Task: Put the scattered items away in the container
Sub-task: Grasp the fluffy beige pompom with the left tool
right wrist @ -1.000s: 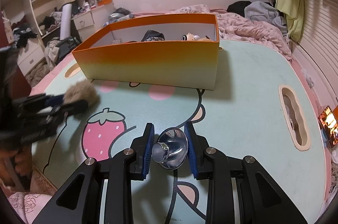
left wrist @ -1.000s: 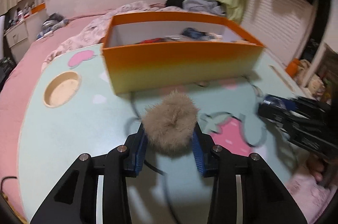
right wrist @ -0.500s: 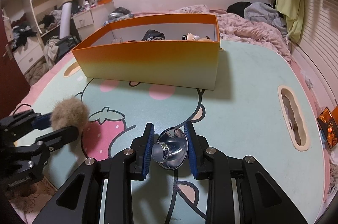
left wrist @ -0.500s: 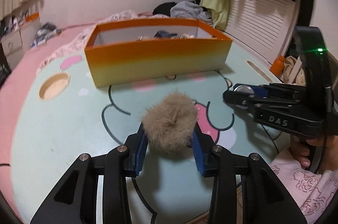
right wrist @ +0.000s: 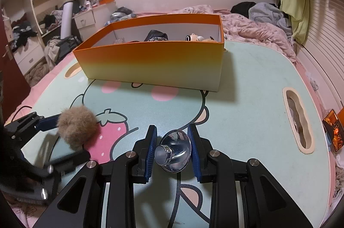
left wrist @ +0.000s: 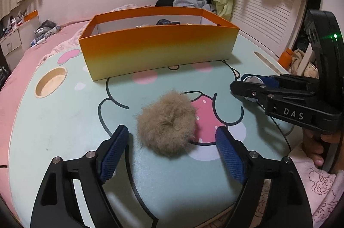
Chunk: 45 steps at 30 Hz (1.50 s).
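Left wrist view: the left gripper's (left wrist: 172, 143) jaws are opening around the round fur pompom (left wrist: 166, 121) at frame centre on the table (left wrist: 64, 120); no pad touches it, and the orange box (left wrist: 159, 49) above holds dark items. Right wrist view: the right gripper's (right wrist: 172, 150) jaws clamp a shiny metal cone (right wrist: 174, 150) at lower centre, its narrow end facing the camera, while the box (right wrist: 150, 60) above holds a dark bundle and small figurines.

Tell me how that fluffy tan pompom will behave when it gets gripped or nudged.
The pompom looks like loose fur, so probably very light and squashy. Its round shape may roll or slide on the smooth table if nudged. The opening left gripper no longer presses it.
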Available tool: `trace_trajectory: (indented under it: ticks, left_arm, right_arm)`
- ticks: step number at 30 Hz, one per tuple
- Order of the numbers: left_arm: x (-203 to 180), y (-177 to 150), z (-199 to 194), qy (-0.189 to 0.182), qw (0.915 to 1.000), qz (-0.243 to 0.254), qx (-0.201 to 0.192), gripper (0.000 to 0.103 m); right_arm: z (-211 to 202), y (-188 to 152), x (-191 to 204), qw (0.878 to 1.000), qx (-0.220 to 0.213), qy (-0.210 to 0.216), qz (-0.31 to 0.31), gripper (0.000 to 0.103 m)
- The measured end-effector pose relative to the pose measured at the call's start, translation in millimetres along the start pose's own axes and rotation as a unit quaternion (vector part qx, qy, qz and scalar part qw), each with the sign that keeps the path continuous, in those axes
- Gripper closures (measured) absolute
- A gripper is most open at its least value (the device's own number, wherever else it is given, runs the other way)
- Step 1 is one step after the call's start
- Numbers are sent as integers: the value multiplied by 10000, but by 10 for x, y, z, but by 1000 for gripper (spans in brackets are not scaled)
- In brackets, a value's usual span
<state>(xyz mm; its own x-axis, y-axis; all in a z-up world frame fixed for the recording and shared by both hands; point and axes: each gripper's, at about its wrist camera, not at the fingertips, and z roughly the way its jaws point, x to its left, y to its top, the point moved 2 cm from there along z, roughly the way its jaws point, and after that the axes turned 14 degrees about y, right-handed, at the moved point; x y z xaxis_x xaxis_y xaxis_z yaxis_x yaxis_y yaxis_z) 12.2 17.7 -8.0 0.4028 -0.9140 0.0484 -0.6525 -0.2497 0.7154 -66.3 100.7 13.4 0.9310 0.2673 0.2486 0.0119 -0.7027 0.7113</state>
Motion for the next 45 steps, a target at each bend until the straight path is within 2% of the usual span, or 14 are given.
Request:
trace_trajectory:
  ticks: [7, 12, 14, 15, 16, 25, 30, 38, 39, 41, 42, 43, 45]
  left_arm:
    - [-96, 27, -41, 198, 9995, 234, 10, 17]
    - [-89, 24, -38, 196, 9995, 230, 19, 15]
    - [-82, 23, -32, 214, 9995, 223, 40, 11]
    - [-74, 24, -19, 234, 9995, 211, 75, 2]
    - [-63, 24, -7, 252, 9994, 194, 105, 0]
    - [-37, 66, 10, 272, 9992, 217, 171, 0]
    - [-53, 185, 29, 518, 9983, 261, 92, 0]
    - [-92, 235, 82, 323, 9991, 276, 73, 0]
    - [-78, 235, 59, 257, 9994, 227, 13, 2]
    - [-45, 217, 10, 121, 9998, 129, -112, 28]
    - [-37, 205, 13, 103, 9998, 107, -96, 58]
    - [-31, 197, 7, 144, 9998, 99, -118, 65]
    - [-10, 186, -26, 132, 9998, 35, -162, 65]
  right_arm:
    - [0, 1, 2, 10000, 0, 1, 1, 75]
    - [0, 2, 3, 10000, 1, -2, -1, 75]
    - [0, 2, 2, 10000, 0, 1, 2, 75]
    - [-1, 0, -3, 10000, 0, 4, 4, 75]
    - [0, 1, 1, 10000, 1, 4, 4, 75]
    - [0, 0, 1, 10000, 5, -5, -7, 75]
    - [-2, -2, 0, 10000, 3, 6, -2, 75]
    - [-2, 0, 1, 10000, 3, 15, -1, 75]
    - [-2, -1, 1, 10000, 3, 18, 2, 75]
    - [-6, 2, 1, 10000, 3, 24, 1, 75]
    - [-6, 3, 0, 10000, 3, 23, -1, 75]
    - [-5, 3, 0, 10000, 6, 20, -4, 75]
    - [-10, 2, 1, 10000, 3, 14, -5, 75]
